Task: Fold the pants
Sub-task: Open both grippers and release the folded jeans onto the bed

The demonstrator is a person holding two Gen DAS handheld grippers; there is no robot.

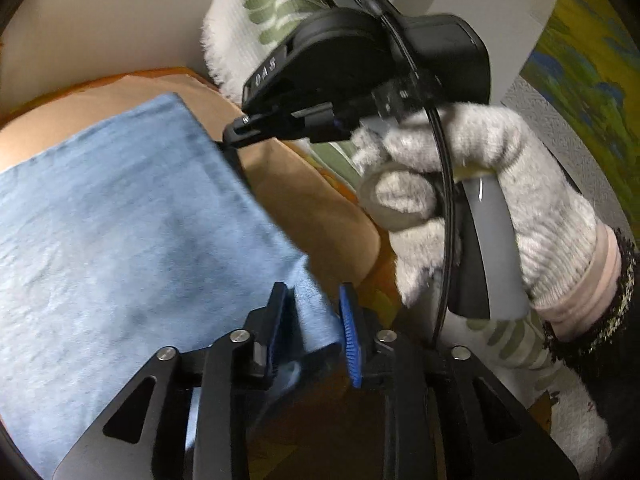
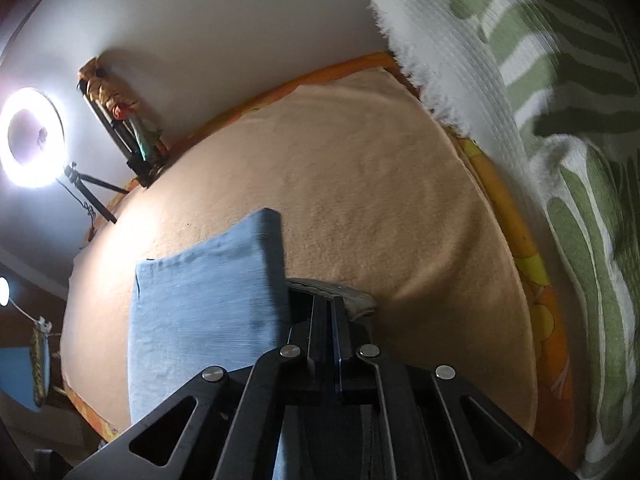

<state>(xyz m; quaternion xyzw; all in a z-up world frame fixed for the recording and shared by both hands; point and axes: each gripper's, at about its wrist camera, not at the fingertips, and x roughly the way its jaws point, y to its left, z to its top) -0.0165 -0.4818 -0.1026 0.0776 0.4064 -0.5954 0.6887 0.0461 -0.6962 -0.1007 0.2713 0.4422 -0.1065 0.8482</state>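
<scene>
Light blue pants (image 1: 120,220) lie folded flat on a beige blanket (image 1: 308,204). My left gripper (image 1: 314,320) is at their near right corner. A raised fold of blue cloth stands between its blue pads (image 1: 350,336), and the jaws are slightly apart and look slack around it. My right gripper (image 1: 240,130), held by a hand in a grey knit glove (image 1: 500,184), is at the far right edge of the pants. In the right wrist view the pants (image 2: 200,300) lie left of my right gripper (image 2: 325,300), whose jaws are pressed together on a greyish bunched edge of cloth.
The beige blanket (image 2: 380,180) covers a bed with an orange border (image 2: 520,248). A white cover with green shapes (image 2: 560,160) is piled along the right side. A lit ring light on a tripod (image 2: 32,136) stands at the far left by a white wall.
</scene>
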